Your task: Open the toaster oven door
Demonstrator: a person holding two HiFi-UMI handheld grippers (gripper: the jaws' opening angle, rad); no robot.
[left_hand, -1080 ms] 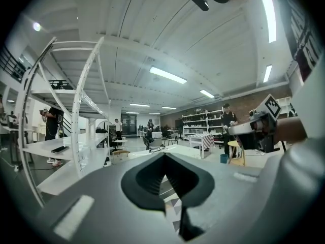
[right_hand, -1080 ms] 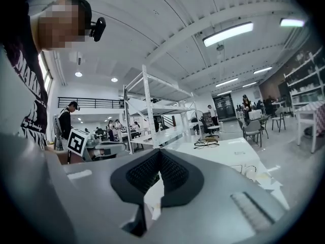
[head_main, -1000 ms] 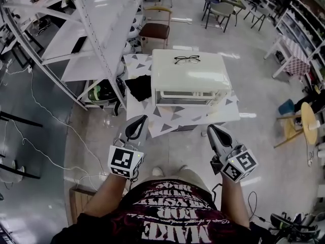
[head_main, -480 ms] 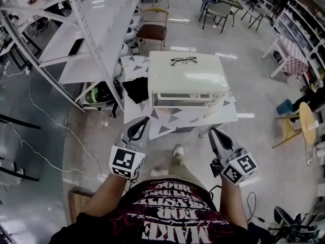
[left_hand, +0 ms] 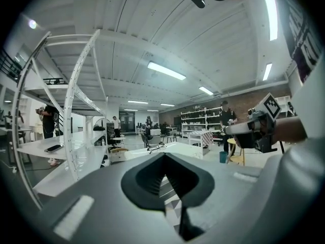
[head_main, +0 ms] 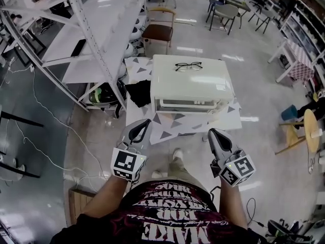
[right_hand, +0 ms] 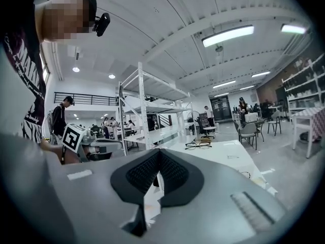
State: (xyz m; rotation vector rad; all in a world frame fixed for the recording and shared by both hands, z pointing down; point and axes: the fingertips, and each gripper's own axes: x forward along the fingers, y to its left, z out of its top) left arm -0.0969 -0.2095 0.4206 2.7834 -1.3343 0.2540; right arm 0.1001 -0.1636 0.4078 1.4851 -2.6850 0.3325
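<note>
A white toaster oven (head_main: 192, 85) stands on a low table with a triangle-patterned cloth (head_main: 167, 125). Its front door (head_main: 187, 105) faces me and is shut. A pair of glasses (head_main: 188, 65) lies on its top. My left gripper (head_main: 144, 123) is held short of the table's near left edge, jaws shut and holding nothing. My right gripper (head_main: 210, 132) hovers by the near right edge, also shut and holding nothing. The oven's top (right_hand: 223, 154) and the glasses (right_hand: 198, 145) show beyond the jaws in the right gripper view, and the oven's top (left_hand: 170, 147) shows in the left gripper view.
A tall white shelving rack (head_main: 86, 29) stands to the left of the table, with a black cloth (head_main: 139, 92) lying beside the oven. A wooden chair (head_main: 157, 28) is behind the table. A round yellow side table (head_main: 309, 126) sits far right. Cables run over the floor at left.
I have stepped a little toward the table, one foot coming forward. Both grippers stay shut and keep about the same spacing before the oven.
</note>
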